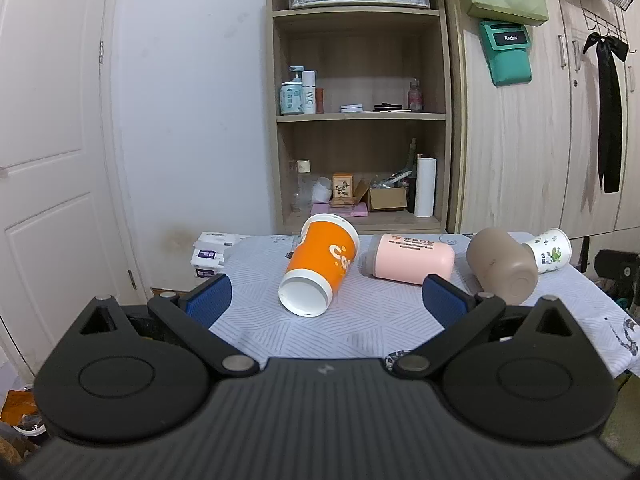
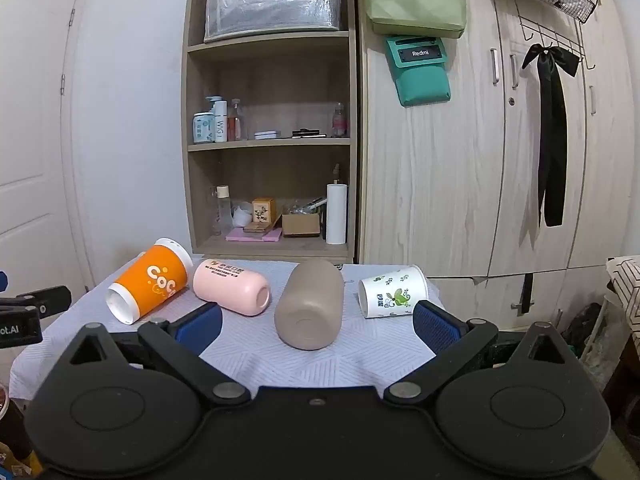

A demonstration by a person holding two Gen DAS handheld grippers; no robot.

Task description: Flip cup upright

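Several cups lie on their sides on the cloth-covered table [image 1: 360,328]. From left to right: an orange paper cup [image 1: 320,266] [image 2: 150,280], a pink cup [image 1: 410,258] [image 2: 232,286], a tan cup [image 1: 502,266] [image 2: 310,304], and a white cup with green print [image 1: 550,250] [image 2: 394,292]. My left gripper [image 1: 326,300] is open and empty, just short of the orange cup. My right gripper [image 2: 318,326] is open and empty, with the tan cup's base between its fingers.
A wooden shelf unit [image 1: 360,120] with bottles and boxes stands behind the table. Wardrobe doors [image 2: 500,160] are at the right, a white door [image 1: 48,160] at the left. Small boxes [image 1: 210,256] sit at the table's far left corner. The left gripper's body [image 2: 24,312] shows at the right wrist view's left edge.
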